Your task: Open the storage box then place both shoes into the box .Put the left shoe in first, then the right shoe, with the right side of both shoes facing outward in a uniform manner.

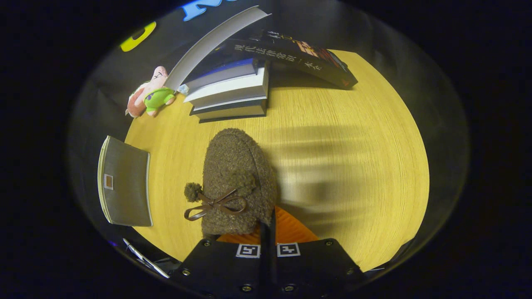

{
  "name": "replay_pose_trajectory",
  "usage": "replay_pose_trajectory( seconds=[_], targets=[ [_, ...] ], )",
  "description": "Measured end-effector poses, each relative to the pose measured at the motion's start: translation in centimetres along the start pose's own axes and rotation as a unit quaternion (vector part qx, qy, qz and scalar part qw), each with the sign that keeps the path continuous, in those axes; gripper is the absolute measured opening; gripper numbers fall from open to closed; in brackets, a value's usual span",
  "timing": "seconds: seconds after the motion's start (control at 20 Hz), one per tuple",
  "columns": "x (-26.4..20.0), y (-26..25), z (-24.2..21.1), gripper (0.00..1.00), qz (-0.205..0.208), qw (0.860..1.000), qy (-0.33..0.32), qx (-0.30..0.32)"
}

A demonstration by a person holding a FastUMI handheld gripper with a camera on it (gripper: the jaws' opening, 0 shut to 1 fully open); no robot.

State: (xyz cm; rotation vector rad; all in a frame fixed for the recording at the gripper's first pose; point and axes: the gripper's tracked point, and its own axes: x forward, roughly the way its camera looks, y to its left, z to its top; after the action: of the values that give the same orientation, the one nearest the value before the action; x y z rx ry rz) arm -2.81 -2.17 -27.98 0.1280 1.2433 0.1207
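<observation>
Seen from a camera riding on a hand-held gripper (268, 232), looking forward along its two fingers. Fingers drawn almost fully together, with only a thin dark slit between them, pinching the rear edge of a fuzzy brown shoe (237, 182). Shoe lifted above a yellow wooden table (353, 166), toe pointing away from the fingers, top side facing the camera. Small pompom and a thin brown ribbon bow (214, 204) on the upper, just ahead of the fingertips. Orange lining or insole (291, 230) visible at the shoe opening, right beside the fingers. Soft blurred shadow on the table to the right of the shoe.

Beyond the shoe, at the far side of the table, a stack of closed books (230, 93), with a dark book (299, 56) leaning against the stack on its right. Pale flat panel (212, 39) rising at a slant behind the stack; what it belongs to, impossible to tell. Left of the stack, a small pink and green plush toy (151, 93) lying at the table edge. Nearer, left of the shoe and well apart from it, a grey notebook (124, 182) lying flat at the table's edge.
</observation>
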Motion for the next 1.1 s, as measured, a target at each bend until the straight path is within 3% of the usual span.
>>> replay_pose_trajectory(
  seconds=[0.4, 1.1],
  targets=[
    [-3.8, 9.9, 2.2, 0.01, 0.039, 0.999, -0.02, -0.012],
    [-9.4, 32.0, 4.5, 0.01, 0.103, 0.986, -0.074, -0.106]
  ],
)
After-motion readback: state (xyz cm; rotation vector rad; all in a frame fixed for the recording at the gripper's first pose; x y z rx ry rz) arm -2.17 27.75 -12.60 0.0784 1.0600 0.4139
